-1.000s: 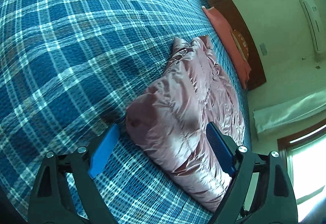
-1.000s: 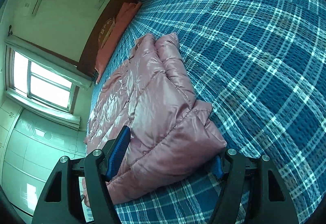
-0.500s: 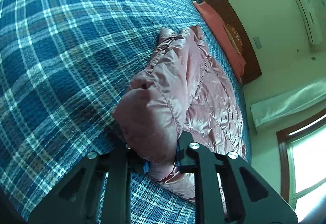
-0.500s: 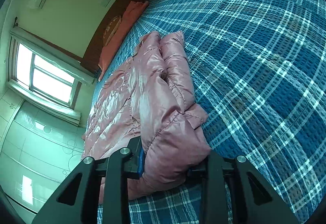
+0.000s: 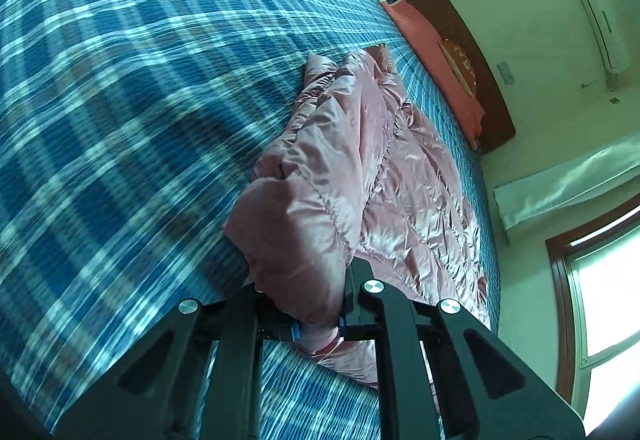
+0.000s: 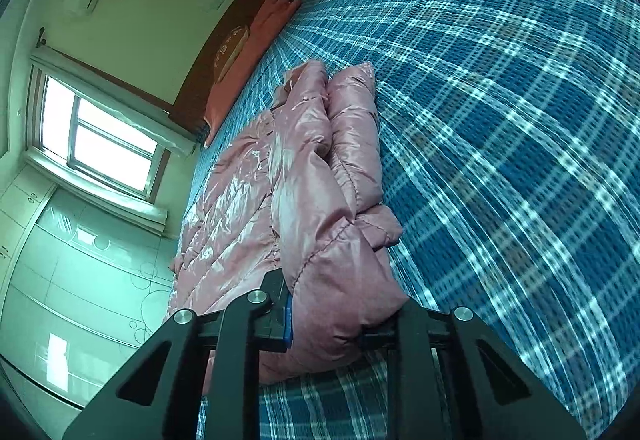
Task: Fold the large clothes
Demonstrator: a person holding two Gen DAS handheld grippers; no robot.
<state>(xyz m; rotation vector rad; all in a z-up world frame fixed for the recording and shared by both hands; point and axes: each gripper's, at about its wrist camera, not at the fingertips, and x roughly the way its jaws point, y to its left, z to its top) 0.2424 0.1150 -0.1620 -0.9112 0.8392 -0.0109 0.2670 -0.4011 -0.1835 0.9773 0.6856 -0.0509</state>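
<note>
A shiny pink padded jacket (image 5: 332, 168) lies folded lengthwise on the blue plaid bedspread (image 5: 120, 80). My left gripper (image 5: 316, 320) is at the jacket's near end, its jaws still closing with a bunched corner of fabric pinched between the pads. In the right wrist view the same jacket (image 6: 320, 200) runs away from me toward the headboard. My right gripper (image 6: 326, 328) has its jaws closing on the other near corner, and the padded fabric bulges out between them. Both corners are gathered up off the bedspread (image 6: 520, 120).
An orange pillow (image 5: 440, 52) lies against the dark wooden headboard (image 5: 476, 88) at the far end of the bed. A window (image 6: 100, 136) and white cabinets (image 6: 60, 260) stand beyond the jacket's side. Wide plaid bedspread stretches on the other side of the jacket.
Both grippers went from wide open around the jacket's near end to pinched on its corners. The fabric has bunched up between the jaws and the near end has drawn closer.
</note>
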